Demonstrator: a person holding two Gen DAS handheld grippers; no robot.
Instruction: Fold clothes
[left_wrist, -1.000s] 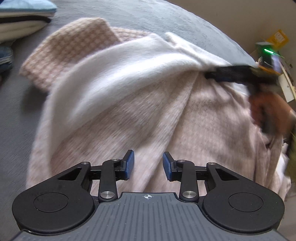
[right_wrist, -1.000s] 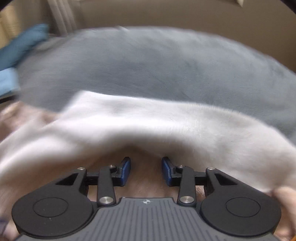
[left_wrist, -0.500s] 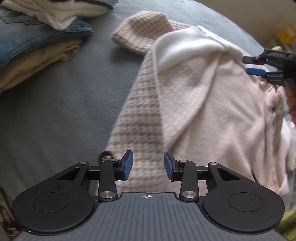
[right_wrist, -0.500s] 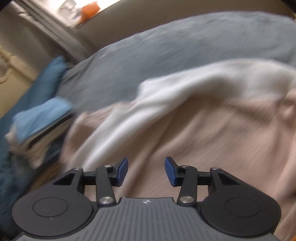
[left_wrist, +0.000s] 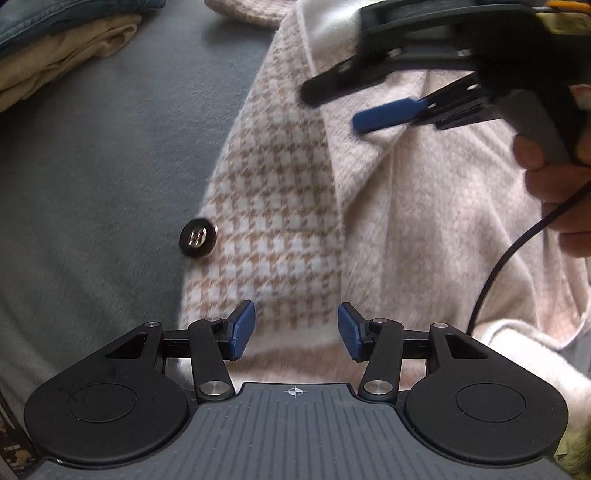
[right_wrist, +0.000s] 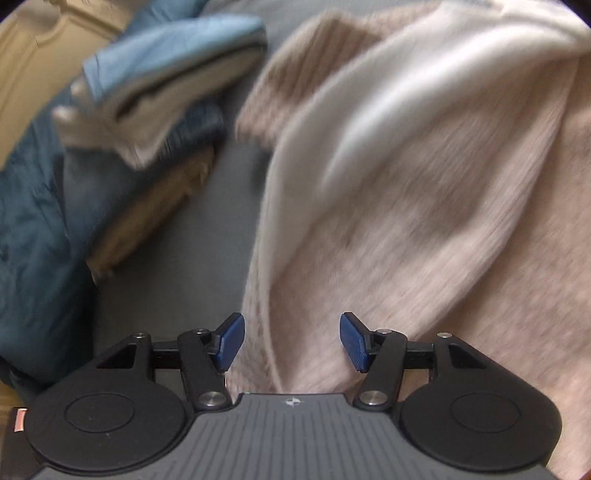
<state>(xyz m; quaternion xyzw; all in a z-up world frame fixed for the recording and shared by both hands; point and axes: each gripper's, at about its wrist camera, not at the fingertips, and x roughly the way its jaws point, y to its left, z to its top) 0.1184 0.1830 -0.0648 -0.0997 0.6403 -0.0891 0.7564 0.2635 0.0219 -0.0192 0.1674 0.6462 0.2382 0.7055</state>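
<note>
A pale pink houndstooth coat (left_wrist: 280, 206) with a white lining lies spread on a grey bed cover (left_wrist: 96, 177). Its dark round button (left_wrist: 198, 236) sticks out at the left hem. My left gripper (left_wrist: 296, 330) hangs open just above the coat's lower edge, nothing between its blue pads. In the left wrist view my right gripper (left_wrist: 369, 107) crosses the upper right, open over a fold of the coat, with a hand (left_wrist: 554, 184) holding it. The right wrist view is blurred: my right gripper (right_wrist: 291, 341) is open over the coat (right_wrist: 424, 192), near its left edge.
A stack of folded clothes (right_wrist: 140, 122) sits to the left of the coat: light blue, white, denim and beige pieces. The beige one (left_wrist: 62, 59) and denim show at the top left of the left wrist view. A black cable (left_wrist: 517, 251) hangs from the right gripper.
The left gripper has dropped closer to the coat's lower hem by the button. The right gripper has swung left across the coat towards the left one. Both stay open.
</note>
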